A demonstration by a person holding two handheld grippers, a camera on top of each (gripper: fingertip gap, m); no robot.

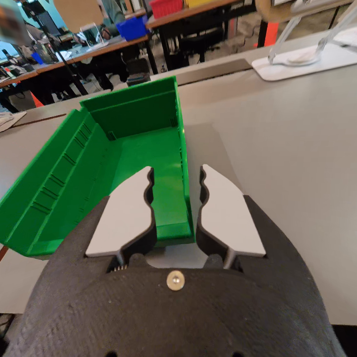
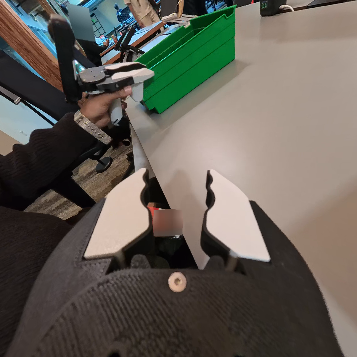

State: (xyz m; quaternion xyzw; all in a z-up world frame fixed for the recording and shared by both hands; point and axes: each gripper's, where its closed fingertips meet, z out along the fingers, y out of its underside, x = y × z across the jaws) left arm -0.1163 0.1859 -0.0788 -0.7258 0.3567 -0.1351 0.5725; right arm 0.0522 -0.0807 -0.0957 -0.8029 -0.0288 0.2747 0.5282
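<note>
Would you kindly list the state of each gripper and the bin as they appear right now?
Left gripper: open, holding nothing, straddling the bin's right wall at the near end.
Right gripper: open, holding nothing, over the table's near edge, away from the bin.
Green bin: upright on the table, empty as far as visible.

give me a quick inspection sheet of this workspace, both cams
Surface: grey table, matte, mostly bare.
Job's things: green bin, open-topped, nothing seen inside, near the table's edge.
Clutter: white flat stand with a clear bracket, far side; small dark device at the far edge.
Grippers: left gripper open, jaws straddling the bin's right wall near its front corner; right gripper open, holding nothing, over the table's edge.
Cables: white cable by the dark device.
Surroundings: other desks with a blue bin and a red bin; people in the background.
</note>
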